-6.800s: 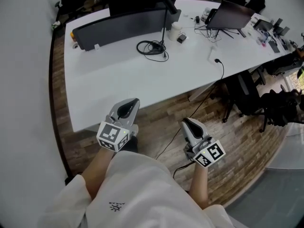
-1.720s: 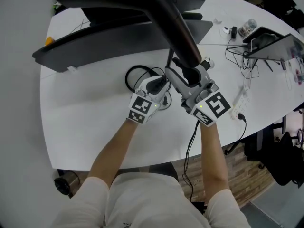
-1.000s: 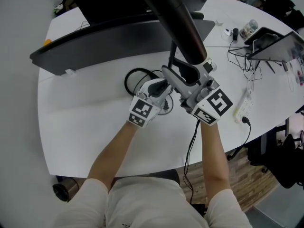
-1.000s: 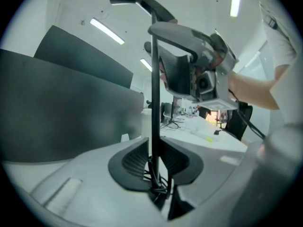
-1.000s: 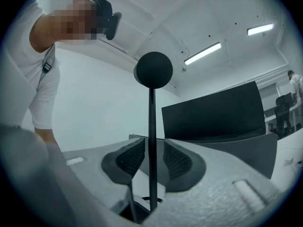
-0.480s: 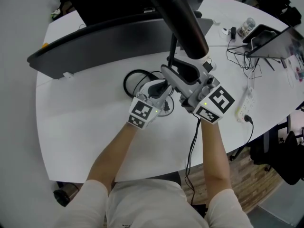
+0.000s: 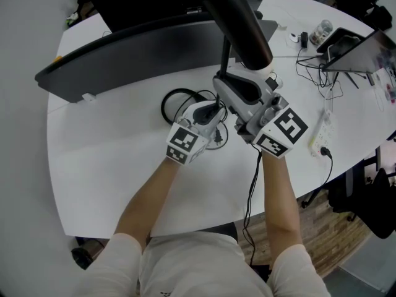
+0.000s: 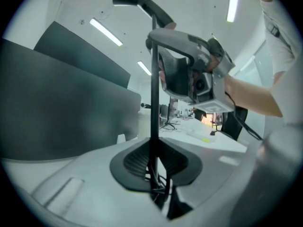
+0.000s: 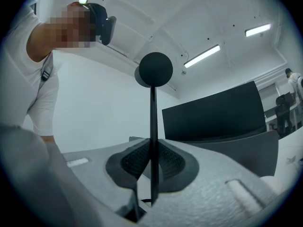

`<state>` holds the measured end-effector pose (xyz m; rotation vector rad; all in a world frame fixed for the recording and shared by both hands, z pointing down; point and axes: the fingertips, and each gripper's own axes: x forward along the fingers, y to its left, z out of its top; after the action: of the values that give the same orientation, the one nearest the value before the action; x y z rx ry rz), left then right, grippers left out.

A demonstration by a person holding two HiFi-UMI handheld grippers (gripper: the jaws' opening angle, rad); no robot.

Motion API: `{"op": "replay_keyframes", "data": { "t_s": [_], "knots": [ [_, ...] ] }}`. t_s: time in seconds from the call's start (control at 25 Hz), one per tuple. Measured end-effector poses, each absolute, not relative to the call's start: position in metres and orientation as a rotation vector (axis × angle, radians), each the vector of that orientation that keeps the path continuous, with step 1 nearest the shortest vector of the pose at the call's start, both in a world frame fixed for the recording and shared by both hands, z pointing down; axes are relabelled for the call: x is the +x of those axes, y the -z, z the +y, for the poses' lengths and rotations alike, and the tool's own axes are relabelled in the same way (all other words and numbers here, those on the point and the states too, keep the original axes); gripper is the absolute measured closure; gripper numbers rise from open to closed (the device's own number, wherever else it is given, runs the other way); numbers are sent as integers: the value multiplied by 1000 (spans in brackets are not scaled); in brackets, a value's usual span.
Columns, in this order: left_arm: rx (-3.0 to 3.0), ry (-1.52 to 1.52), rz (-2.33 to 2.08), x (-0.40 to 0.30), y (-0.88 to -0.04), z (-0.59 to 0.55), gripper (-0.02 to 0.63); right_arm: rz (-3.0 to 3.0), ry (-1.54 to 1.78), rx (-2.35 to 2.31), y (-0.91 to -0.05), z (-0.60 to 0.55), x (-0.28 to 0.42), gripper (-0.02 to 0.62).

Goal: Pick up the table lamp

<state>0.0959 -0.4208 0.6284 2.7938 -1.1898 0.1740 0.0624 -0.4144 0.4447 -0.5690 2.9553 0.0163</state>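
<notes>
The table lamp is black, with a thick arm (image 7: 238, 17) close under the head camera and a thin upright pole (image 7: 224, 60) that goes down to the white table (image 7: 111, 159). My right gripper (image 7: 221, 83) is shut on the pole high up; the pole (image 9: 153, 126) runs between its pads below the round lamp head (image 9: 155, 69). My left gripper (image 7: 215, 109) is lower on the same pole (image 8: 154, 103). Its jaws are closing around the pole, with a sliver of gap still showing. The right gripper (image 8: 189, 70) shows just above it.
A coil of black cable (image 7: 176, 101) lies by the foot of the lamp. A wide dark monitor (image 7: 142, 42) stands behind it. At the right are a laptop on a stand (image 7: 359, 48), a power strip (image 7: 320, 138) and loose cables. The table's front edge is near the person's body.
Since the earliest frame the person has come up to the table and brought both grippers to the lamp's pole. Over the last second both hands have stayed nearly still.
</notes>
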Motion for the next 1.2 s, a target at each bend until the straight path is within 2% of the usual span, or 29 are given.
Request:
{"op": "replay_keyframes", "data": {
  "t_s": [0.76, 1.2],
  "knots": [
    [2806, -237, -1187, 94, -617, -409, 560, 2927, 21, -529, -431, -404, 63, 557],
    [2815, -273, -1187, 87, -577, -393, 558, 2906, 27, -514, -391, -389, 61, 558]
  ]
}}
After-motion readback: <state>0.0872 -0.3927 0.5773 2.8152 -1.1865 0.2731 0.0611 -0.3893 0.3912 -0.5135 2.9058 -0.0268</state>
